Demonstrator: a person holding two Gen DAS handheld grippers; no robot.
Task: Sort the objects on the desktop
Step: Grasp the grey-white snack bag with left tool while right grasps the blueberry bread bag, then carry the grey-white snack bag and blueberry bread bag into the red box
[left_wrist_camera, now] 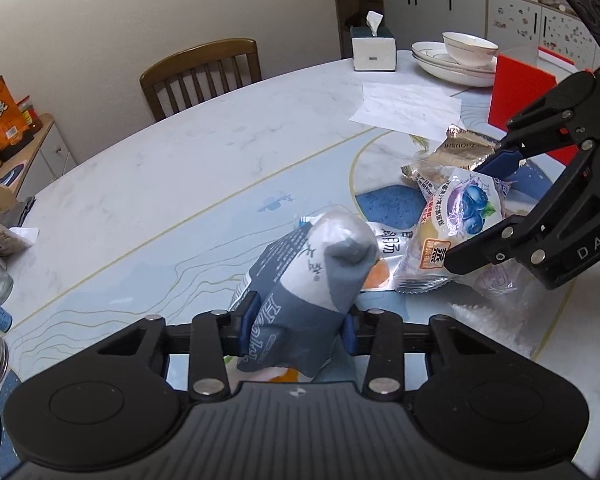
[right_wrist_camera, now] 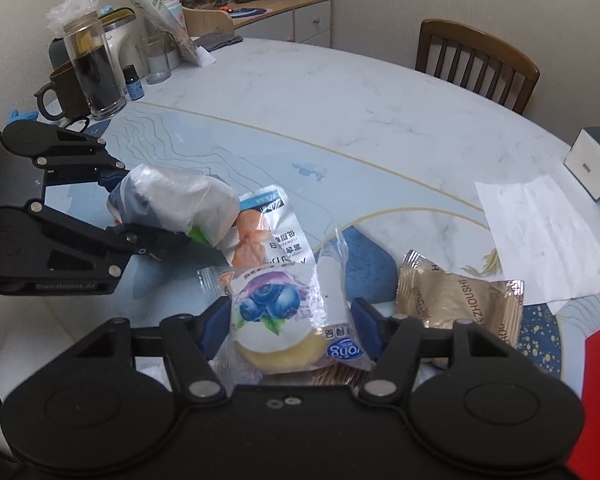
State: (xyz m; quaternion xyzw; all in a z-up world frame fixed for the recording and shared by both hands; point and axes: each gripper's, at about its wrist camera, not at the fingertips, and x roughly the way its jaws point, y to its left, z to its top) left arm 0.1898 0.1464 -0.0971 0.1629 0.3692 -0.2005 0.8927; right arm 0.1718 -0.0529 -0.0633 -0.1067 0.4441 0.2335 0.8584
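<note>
Nearest, the left claw point(left_wrist_camera: 298, 326) pinches the grey sock packet point(left_wrist_camera: 300, 292) crosswise, its long axis pointing away; just right, the right claw point(right_wrist_camera: 286, 330) clasps the blueberry cake packet point(right_wrist_camera: 284, 312) on the surface point(left_wrist_camera: 180, 168).

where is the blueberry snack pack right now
In the right wrist view, the blueberry snack pack sits low centre between the right gripper fingers, left of the gold packet.

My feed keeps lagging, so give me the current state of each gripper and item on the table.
left gripper: shut on the sock pack.
sock pack: tilted up, pinched.
right gripper: pads around the blueberry bun, gripping unclear.
blueberry bun: sealed, between the pads.
gold snack pack: sealed, lying flat.
bowl: upright on stacked plates.
</note>
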